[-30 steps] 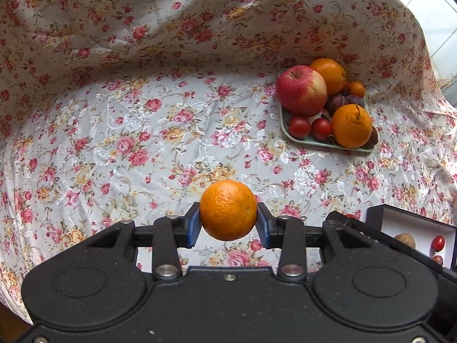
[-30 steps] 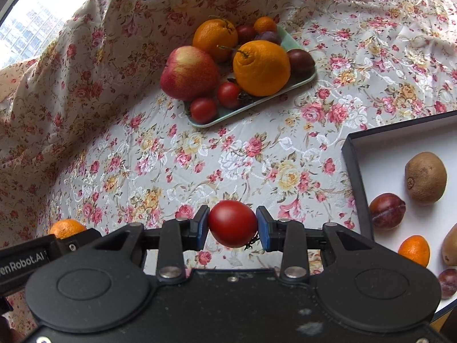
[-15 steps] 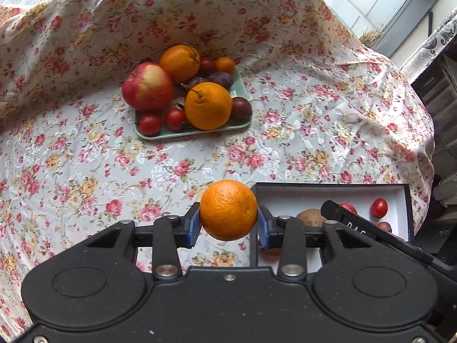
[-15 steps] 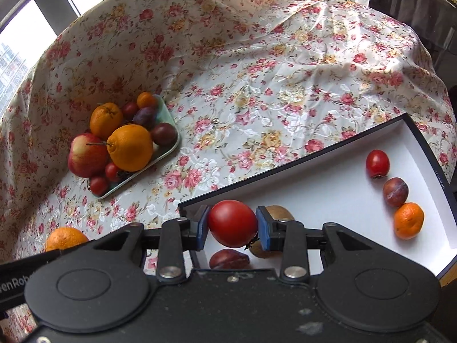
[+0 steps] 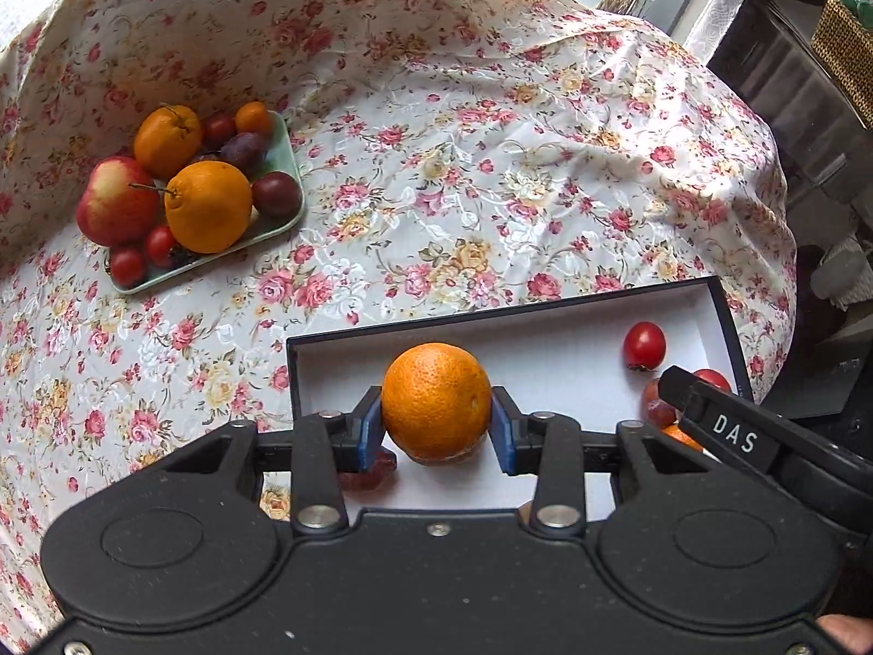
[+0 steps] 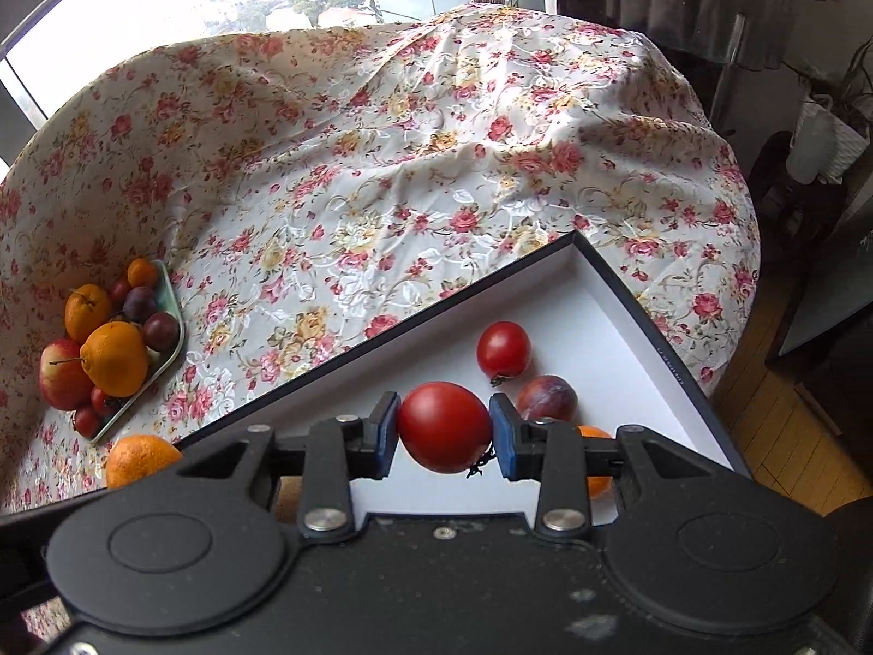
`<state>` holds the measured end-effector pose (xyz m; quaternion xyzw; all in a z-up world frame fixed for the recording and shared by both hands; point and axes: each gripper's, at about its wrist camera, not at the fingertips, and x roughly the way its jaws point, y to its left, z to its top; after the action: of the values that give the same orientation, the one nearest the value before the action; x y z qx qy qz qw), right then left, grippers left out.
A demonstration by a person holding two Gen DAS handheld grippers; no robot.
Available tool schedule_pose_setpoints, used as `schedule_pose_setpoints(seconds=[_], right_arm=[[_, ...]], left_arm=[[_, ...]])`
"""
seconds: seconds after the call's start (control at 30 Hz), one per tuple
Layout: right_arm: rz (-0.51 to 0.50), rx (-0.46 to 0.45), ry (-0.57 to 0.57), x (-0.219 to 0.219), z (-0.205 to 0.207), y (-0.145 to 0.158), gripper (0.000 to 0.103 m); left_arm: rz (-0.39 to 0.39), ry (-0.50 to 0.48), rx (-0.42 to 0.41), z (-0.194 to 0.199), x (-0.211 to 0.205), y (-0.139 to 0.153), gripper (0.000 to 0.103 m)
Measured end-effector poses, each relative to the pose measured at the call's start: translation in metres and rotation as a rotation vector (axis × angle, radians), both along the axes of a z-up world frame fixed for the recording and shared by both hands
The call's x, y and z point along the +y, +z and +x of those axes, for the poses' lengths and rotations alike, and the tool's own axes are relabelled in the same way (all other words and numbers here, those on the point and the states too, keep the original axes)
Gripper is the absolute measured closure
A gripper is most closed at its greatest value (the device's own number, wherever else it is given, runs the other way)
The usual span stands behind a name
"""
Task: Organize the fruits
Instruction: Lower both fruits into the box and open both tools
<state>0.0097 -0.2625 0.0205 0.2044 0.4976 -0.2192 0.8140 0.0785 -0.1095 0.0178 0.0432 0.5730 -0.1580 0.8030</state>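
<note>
Two hand-held grippers hang above a black-walled white box (image 5: 545, 338) on a table draped in a rose-print cloth (image 5: 464, 174), each clamped on one fruit. From the left wrist view, the left gripper (image 5: 435, 431) has its blue pads pressed to either side of an orange (image 5: 435, 401), held over the box's bare white floor near the corner at 9 o'clock; the box's far wall runs just behind the fruit at 12 o'clock. A red tomato (image 5: 644, 345) lies in the box at 2 o'clock, and other fruits are partly hidden behind the black body of the other tool at 3 o'clock. At 10 o'clock, well apart from the box, a pale green tray (image 5: 286, 164) carries an apple (image 5: 117, 207), oranges, plums and small tomatoes, with a broad stretch of open cloth between tray and box. From the right wrist view, the right gripper (image 6: 443, 430) pinches a tomato (image 6: 443, 426) between its pads, hanging over the box floor. Just beyond, at 1 o'clock, a second tomato (image 6: 503, 349) and a plum (image 6: 546, 398) lie near each other, and a small orange fruit (image 6: 595, 453) shows partly behind the right finger. Free white floor stretches toward the box's far corner (image 6: 574, 234) at 1 o'clock. Past the box's right wall the cloth drops off the table's edge at 3 o'clock, above a wooden floor (image 6: 791, 436).
</note>
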Motion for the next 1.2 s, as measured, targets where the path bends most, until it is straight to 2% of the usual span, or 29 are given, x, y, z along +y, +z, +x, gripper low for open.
schedule_pose_setpoints(seconds=[0.3,0.5,0.57,0.77,1.0,1.2], right_arm=[[-0.016,0.005,-0.084,-0.052,-0.035,0.002,0.066],[0.028,0.004,-0.121,-0.07,-0.047,0.0,0.066],[0.046,0.004,-0.114,-0.071,-0.047,-0.001,0.066],[0.071,0.023,-0.024,-0.067,-0.046,-0.005,0.065],[0.017,0.072,0.057,-0.056,-0.044,-0.007,0.064],[-0.02,0.046,0.071,-0.053,-0.045,-0.002,0.06]], left_arm=[[0.053,-0.062,0.006,-0.009,-0.042,-0.018,0.055],[0.082,-0.083,-0.018,-0.014,-0.055,-0.021,0.053],[0.091,-0.085,-0.025,-0.014,-0.056,-0.022,0.05],[0.108,-0.073,-0.006,-0.013,-0.052,-0.027,0.05],[0.121,-0.071,-0.025,-0.015,-0.047,-0.024,0.05],[0.126,-0.067,-0.034,-0.016,-0.04,-0.021,0.05]])
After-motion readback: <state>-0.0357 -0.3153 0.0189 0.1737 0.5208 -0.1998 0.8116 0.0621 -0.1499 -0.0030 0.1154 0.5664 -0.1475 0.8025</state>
